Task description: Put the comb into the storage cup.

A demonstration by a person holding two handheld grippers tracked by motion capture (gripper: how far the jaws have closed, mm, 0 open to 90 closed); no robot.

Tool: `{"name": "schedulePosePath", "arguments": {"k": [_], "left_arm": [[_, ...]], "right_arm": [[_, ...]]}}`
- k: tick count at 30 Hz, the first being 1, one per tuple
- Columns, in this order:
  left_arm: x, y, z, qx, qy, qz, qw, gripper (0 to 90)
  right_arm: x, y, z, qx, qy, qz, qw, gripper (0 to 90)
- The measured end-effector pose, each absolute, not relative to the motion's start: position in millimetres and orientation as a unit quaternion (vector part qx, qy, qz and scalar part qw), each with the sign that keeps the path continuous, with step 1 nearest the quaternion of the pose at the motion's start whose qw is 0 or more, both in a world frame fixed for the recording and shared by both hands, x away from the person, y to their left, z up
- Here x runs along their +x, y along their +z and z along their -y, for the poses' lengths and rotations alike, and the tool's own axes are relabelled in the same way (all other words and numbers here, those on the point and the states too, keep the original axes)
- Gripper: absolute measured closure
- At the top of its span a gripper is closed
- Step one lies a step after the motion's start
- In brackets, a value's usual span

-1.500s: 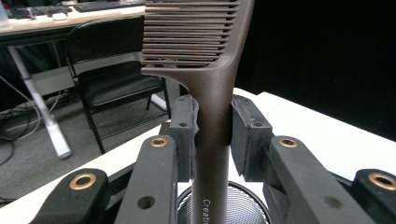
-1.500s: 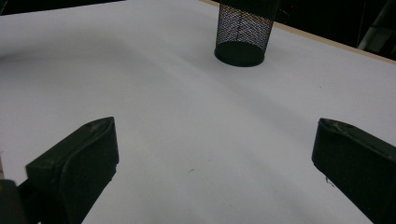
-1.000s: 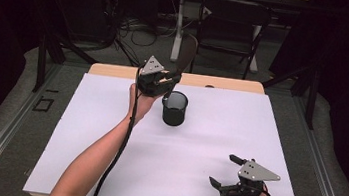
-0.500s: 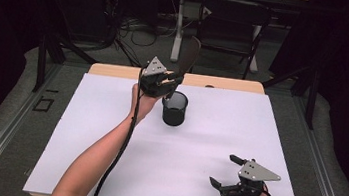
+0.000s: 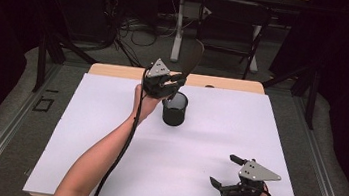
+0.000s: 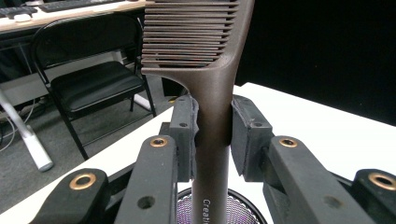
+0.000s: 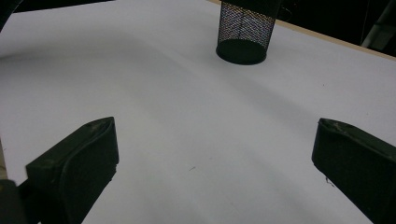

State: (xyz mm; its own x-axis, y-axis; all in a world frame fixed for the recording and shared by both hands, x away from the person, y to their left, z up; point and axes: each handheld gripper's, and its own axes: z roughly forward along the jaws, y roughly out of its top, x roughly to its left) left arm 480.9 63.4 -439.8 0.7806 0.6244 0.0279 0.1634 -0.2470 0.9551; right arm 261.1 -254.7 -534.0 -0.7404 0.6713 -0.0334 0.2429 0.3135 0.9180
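Since the mesh cup (image 5: 174, 109) sits toward the far middle of the white tabletop (image 5: 206, 147), we've got the left hand-held gripper (image 5: 171, 83) parked right above its mouth, clenched on the handle of a dark brown slotted spatula (image 6: 212, 107). The blade end points up and away, the handle end hangs down into the rim of the cup (you can see the purple-tinted mesh just under the handle in the left gripper view). Holding it by the upper handle, near where the slots start, makes sense to us: it keeps the tool close to upright so the bottom can drop straight into that narrow opening without snagging the wire.

The right hand-held gripper (image 5: 233, 178) rests low near the front right corner, well apart from the cup, jaws spread wide with nothing between them. Our guess is it's just staying out of the way, since lowering the spatula only needs one hand. Whether the handle tip touches the cup's bottom yet, we can't tell.
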Motion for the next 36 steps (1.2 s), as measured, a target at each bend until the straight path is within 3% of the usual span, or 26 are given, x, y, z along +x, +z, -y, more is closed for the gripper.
{"name": "schedulePosePath", "arguments": {"k": [36], "left_arm": [[487.1, -454.1, -55.7, 0.785, 0.200, -0.258, 0.526, 72.4]], "right_arm": [[260.8, -533.2, 256.2, 0.294, 0.511, -0.779, 0.213, 0.2]]}}
